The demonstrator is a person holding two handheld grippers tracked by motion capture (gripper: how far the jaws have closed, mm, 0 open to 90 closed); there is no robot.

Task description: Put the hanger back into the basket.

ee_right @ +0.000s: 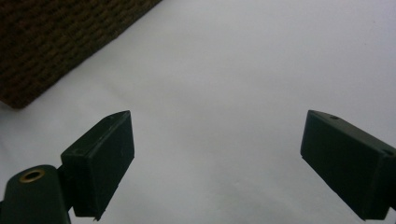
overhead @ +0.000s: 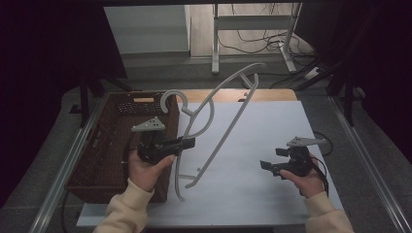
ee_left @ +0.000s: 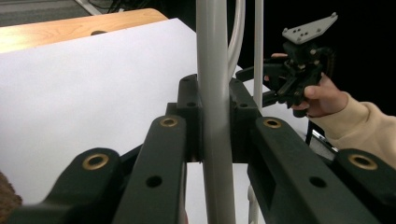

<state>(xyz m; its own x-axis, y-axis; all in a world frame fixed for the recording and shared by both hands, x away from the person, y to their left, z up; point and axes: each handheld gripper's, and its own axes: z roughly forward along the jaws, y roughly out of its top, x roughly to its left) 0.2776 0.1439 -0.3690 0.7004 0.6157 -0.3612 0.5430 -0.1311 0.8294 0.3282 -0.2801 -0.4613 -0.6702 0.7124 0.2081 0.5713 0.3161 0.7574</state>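
Hanger (overhead: pixel 221 131), grey plastic, is up off the white table sheet (overhead: pixel 272 126), tilted, hook end near the wicker basket (overhead: pixel 109 145) and one shoulder rising toward the far edge of the table. Your left gripper (overhead: pixel 187 143) is clamped on one of its thin bars; in the left gripper view that bar (ee_left: pixel 214 116) runs upright between the two black jaws, both pads pressed against it. Your left hand (overhead: pixel 145 170) sits just beside the basket's right wall. The lower end of the hanger hangs close over the sheet in front of you; contact with the sheet cannot be told.

Your right gripper (overhead: pixel 266 166) is near the right side of the sheet, well apart from the hanger. In the right gripper view its jaws stand wide, nothing between them, bare white sheet below and a corner of the basket at upper left.
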